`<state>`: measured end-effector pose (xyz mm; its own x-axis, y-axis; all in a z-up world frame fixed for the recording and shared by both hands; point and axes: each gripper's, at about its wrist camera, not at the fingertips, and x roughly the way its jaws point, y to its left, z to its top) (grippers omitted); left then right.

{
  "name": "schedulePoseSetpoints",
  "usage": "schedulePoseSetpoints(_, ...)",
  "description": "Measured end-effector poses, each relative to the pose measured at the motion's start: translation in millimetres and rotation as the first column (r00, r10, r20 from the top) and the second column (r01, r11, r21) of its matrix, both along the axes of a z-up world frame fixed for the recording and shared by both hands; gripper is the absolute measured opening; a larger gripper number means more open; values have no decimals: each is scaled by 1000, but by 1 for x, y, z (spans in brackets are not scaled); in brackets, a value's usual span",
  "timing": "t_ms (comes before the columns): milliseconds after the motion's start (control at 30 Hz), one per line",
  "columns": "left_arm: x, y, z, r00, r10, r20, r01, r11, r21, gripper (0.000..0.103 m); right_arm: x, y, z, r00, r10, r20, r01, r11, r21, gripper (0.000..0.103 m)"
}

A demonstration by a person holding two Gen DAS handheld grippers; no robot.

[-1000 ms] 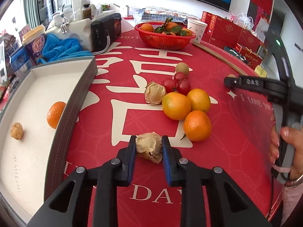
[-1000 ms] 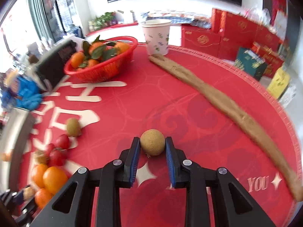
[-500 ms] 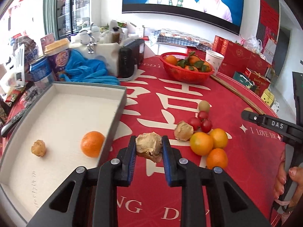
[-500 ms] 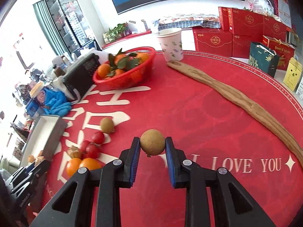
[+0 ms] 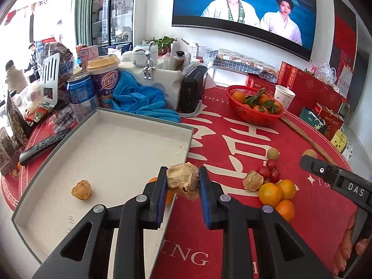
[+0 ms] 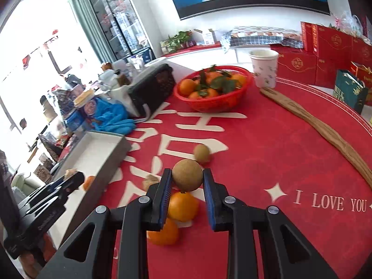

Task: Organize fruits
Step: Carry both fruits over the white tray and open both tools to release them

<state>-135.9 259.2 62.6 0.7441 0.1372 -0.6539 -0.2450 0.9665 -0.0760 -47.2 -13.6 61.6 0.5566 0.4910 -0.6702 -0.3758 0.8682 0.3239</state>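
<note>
Left wrist: papery husked fruit (image 5: 182, 179) in tool (image 5: 182, 181)

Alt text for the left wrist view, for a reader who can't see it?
The left gripper holds a papery husked fruit over the near edge of a white tray that holds another husked fruit. Oranges and cherry tomatoes lie on the red tablecloth.
</note>
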Motion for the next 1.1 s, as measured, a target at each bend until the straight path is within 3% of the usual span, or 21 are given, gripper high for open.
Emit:
schedulePoseSetpoints(333,-10,64,-12,985,164,-49,-166,985,-38,28,-21,91,15,984,177,25,-177,984,12,28)
schedulePoseSetpoints(533,-14,88,-20,971,228,-78,-233,971,-57,28,-14,147,14,963,267,-33,-266,963,29,28)
schedulePoseSetpoints(1100,-11,98,-26,965,237,-115,-247,966,-76,31,-4,220,-13,923,355,-147,-363,931,-30,29)
